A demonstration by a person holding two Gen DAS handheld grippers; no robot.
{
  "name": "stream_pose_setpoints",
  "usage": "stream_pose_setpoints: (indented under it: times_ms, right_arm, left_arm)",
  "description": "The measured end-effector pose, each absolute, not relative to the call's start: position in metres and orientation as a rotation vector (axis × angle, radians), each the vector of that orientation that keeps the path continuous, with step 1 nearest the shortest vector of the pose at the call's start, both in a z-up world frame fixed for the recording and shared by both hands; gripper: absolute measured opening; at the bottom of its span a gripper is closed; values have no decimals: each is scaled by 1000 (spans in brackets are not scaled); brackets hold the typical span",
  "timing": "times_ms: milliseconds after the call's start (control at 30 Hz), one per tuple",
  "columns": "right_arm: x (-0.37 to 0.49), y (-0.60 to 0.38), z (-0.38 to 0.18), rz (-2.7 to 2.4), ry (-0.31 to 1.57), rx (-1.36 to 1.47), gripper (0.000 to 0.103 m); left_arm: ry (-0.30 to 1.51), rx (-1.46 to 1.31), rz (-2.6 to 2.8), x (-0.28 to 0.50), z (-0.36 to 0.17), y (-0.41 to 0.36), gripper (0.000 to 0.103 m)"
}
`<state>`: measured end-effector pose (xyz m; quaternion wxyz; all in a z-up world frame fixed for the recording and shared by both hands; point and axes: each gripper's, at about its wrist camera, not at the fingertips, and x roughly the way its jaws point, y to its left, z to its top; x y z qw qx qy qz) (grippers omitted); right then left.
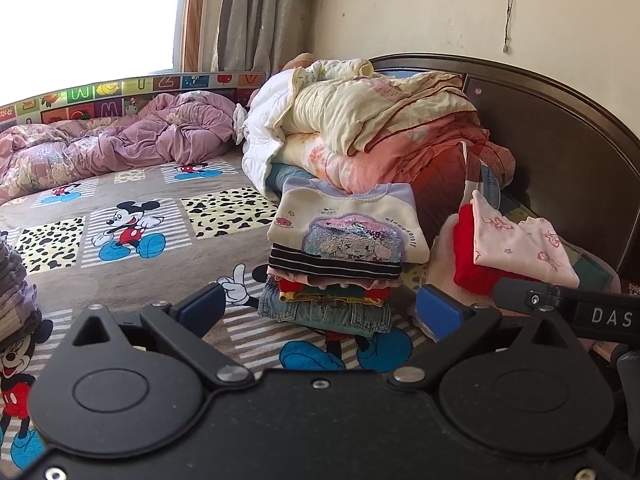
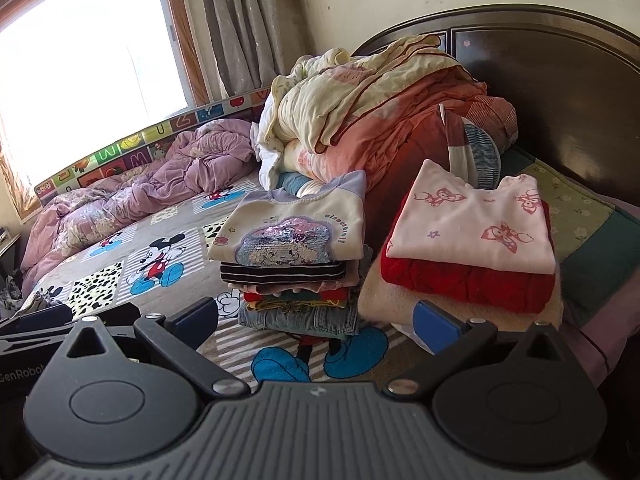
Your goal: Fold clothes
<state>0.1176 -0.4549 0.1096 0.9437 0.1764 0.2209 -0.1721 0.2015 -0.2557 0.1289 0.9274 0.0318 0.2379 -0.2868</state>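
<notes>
Between and just beyond both grippers' spread, empty fingers (image 1: 438,312) on the bed (image 1: 132,272) stands a stack of folded clothes (image 2: 294,256), soft and floppy, likely best lifted from beneath.

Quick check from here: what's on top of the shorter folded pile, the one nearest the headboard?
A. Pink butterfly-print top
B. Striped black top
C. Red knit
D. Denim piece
A: the pink butterfly-print top lies flat on the red knit.

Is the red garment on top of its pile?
No, the pink printed top lies folded over the red garment.
</notes>
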Motion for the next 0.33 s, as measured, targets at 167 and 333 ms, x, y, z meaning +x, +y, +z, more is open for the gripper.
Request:
stream_pose_setpoints:
  times_ms: [167, 333]
  right_arm:
    - [115, -454, 110, -353, 450, 360, 103]
    - [114, -454, 111, -358, 450, 358, 103]
  left_arm:
    - [489, 65, -591, 201, 129, -256, 103]
    - [472, 69, -599, 196, 131, -253, 103]
